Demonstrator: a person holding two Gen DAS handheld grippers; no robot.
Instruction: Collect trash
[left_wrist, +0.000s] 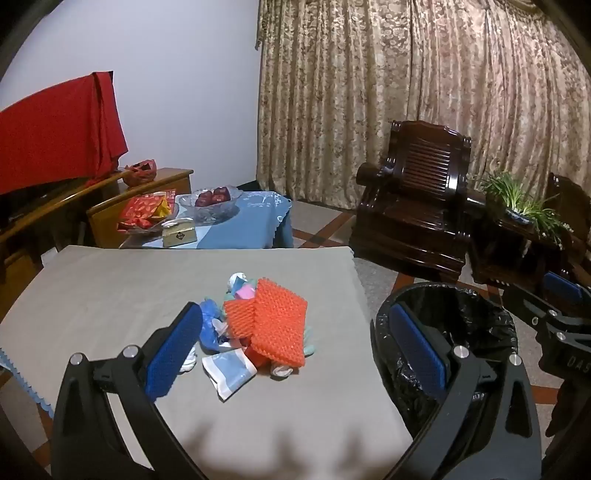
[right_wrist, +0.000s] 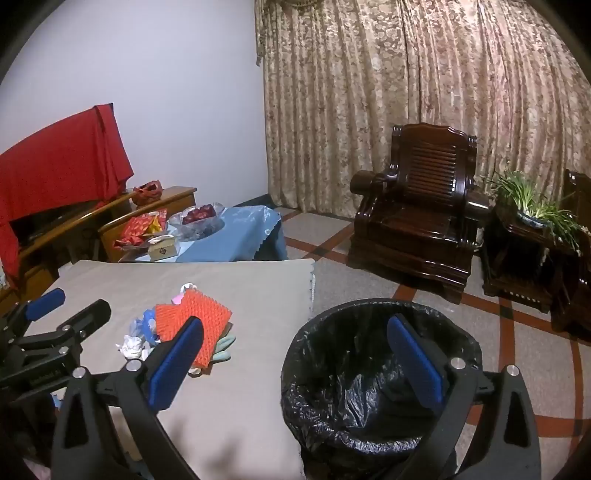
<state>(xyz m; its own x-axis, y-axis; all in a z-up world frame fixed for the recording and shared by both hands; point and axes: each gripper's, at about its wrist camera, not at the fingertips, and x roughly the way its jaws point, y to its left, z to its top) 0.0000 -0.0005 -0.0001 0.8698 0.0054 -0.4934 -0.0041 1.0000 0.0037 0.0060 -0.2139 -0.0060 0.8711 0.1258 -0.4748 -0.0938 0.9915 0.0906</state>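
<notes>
A pile of trash lies on the grey-covered table (left_wrist: 110, 295): orange foam netting (left_wrist: 273, 325), a blue plastic bag (left_wrist: 210, 321), a pale blue wrapper (left_wrist: 231, 371) and crumpled white paper (right_wrist: 131, 345). The netting also shows in the right wrist view (right_wrist: 195, 325). A bin lined with a black bag (right_wrist: 369, 369) stands on the floor right of the table; it also shows in the left wrist view (left_wrist: 461, 321). My left gripper (left_wrist: 295, 350) is open and empty, just short of the pile. My right gripper (right_wrist: 295, 358) is open and empty, over the table edge and bin.
A low table with a blue cloth (left_wrist: 251, 218) holds a glass fruit bowl (left_wrist: 214, 201) and a small box. A wooden cabinet with a red cloth (left_wrist: 55, 136) stands at left. A dark wooden armchair (right_wrist: 417, 206) and a potted plant (right_wrist: 532, 206) stand by the curtain.
</notes>
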